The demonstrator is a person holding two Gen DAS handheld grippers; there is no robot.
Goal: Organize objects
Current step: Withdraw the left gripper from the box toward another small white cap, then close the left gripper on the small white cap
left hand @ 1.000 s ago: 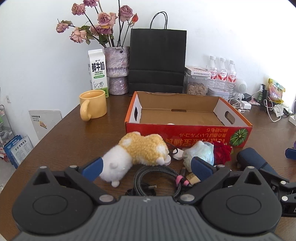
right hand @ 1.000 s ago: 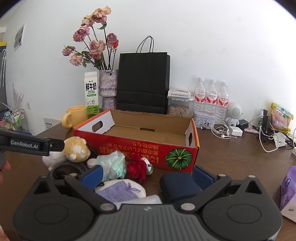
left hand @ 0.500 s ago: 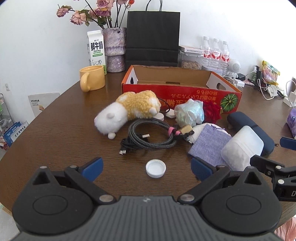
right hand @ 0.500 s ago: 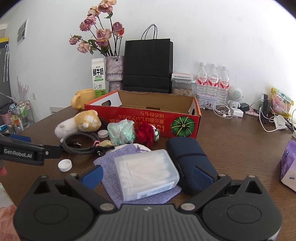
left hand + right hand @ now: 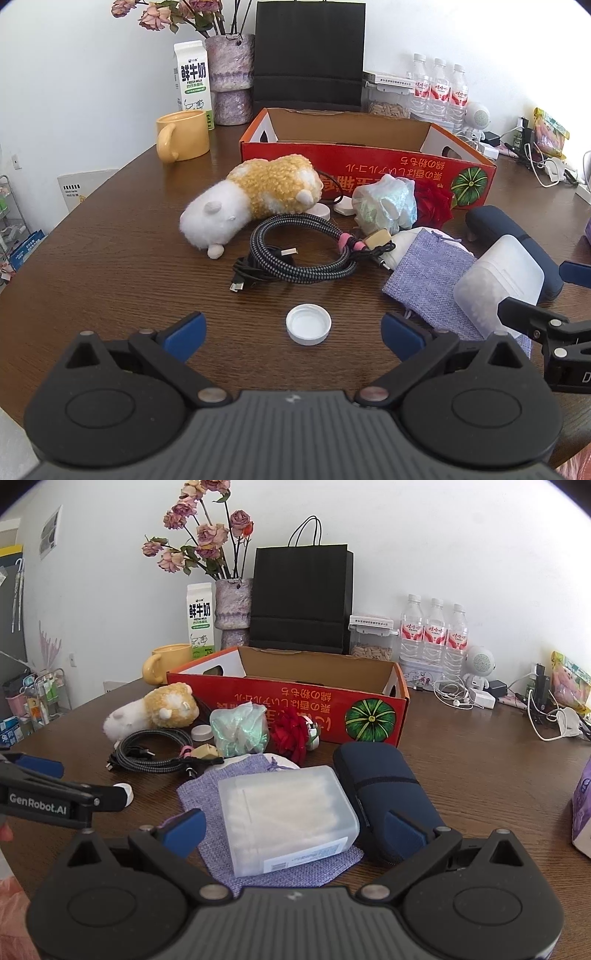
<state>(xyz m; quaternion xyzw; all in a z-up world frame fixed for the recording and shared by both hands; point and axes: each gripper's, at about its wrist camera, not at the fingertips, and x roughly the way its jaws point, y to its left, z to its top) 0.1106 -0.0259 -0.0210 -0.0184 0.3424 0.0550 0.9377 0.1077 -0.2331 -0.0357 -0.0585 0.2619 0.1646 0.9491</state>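
Between your left tool's (image 5: 293, 332) spread fingers a white bottle cap (image 5: 308, 324) lies on the bench (image 5: 110, 280), untouched. Just ahead of it: coiled cable (image 5: 299, 251), plush hamster (image 5: 251, 199), then the red cardboard box (image 5: 369, 162). Your right tool (image 5: 293, 829) is spread too, empty, flanking the clear plastic case (image 5: 288, 816) on the purple pouch (image 5: 207, 786); navy case (image 5: 384, 790) touches its right finger.

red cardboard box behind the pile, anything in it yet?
Apparently empty: the red cardboard box shows bare inner walls; its floor is hidden. Clutter lies outside.
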